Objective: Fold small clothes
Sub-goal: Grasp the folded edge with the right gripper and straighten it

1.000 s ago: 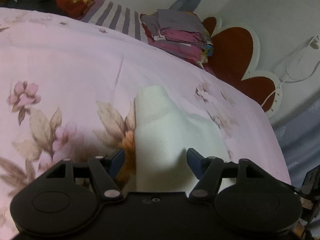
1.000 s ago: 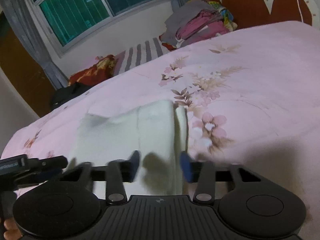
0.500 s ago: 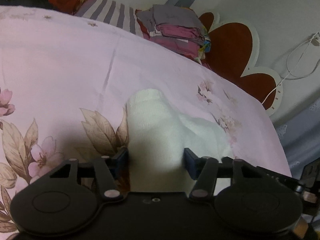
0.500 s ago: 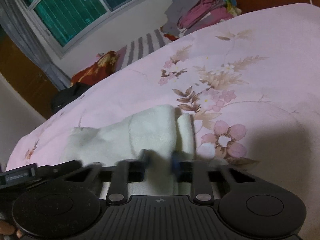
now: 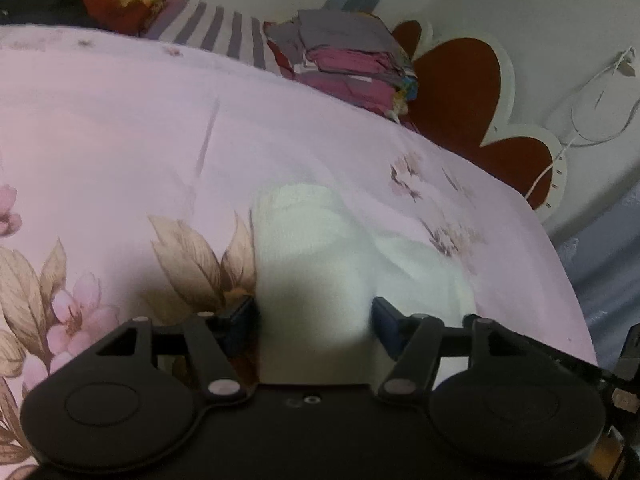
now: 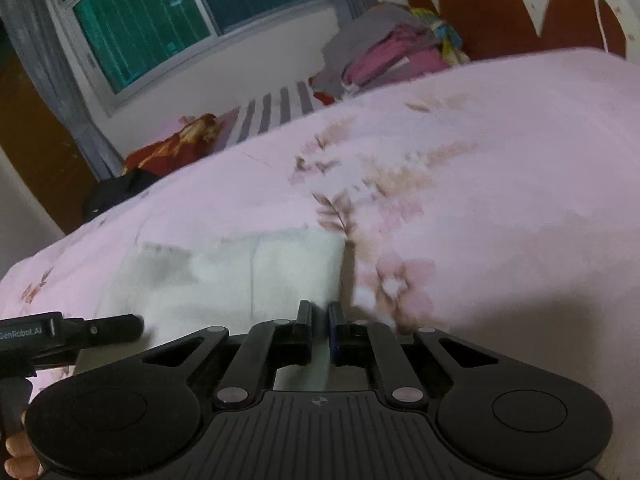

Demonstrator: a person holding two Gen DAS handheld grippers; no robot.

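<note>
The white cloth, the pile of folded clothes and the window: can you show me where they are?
white cloth [image 5: 312, 240]: left wrist view, its rounded far end on the bedspread.
pile of folded clothes [image 5: 344, 60]: left wrist view, the pink layers in its middle.
window [image 6: 160, 20]: right wrist view, its green left pane.

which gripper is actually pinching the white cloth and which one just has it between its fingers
The right gripper: its jaws are closing, nearly together on the white cloth. The left gripper stands wide and is opening, the cloth merely between its fingers.
</note>
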